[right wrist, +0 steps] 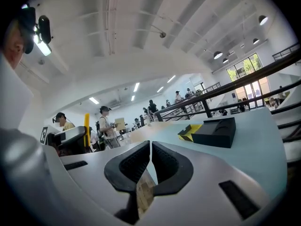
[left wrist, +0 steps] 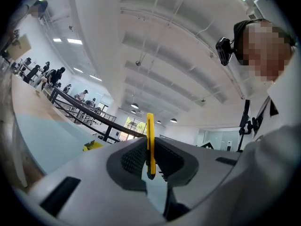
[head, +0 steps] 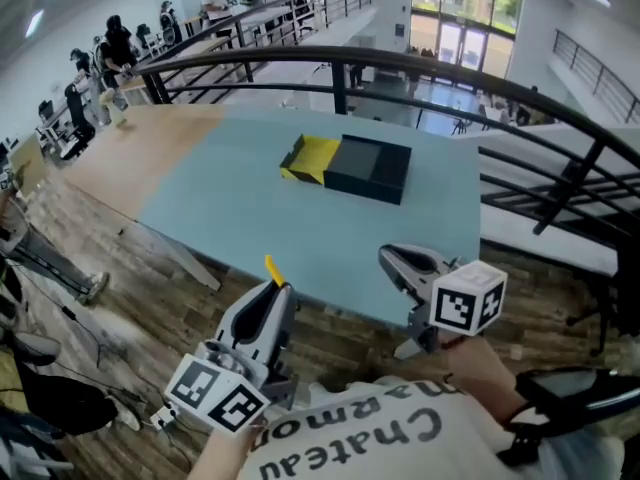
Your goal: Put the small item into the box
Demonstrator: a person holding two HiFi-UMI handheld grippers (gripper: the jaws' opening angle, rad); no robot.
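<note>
Strip (head: 272, 268), mostly hidden in left hand-held gripper (head: 281, 293)

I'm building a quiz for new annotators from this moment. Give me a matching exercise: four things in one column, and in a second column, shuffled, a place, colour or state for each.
Column 1
1. small yellow item
2. black box
3. right gripper
4. table

Column 2
A. light blue top
B. jaws together, nothing between them
C. clamped in the left gripper
D. lies on the table, with a yellow flap at one end

Pairs: 1-C, 2-D, 3-B, 4-A
</note>
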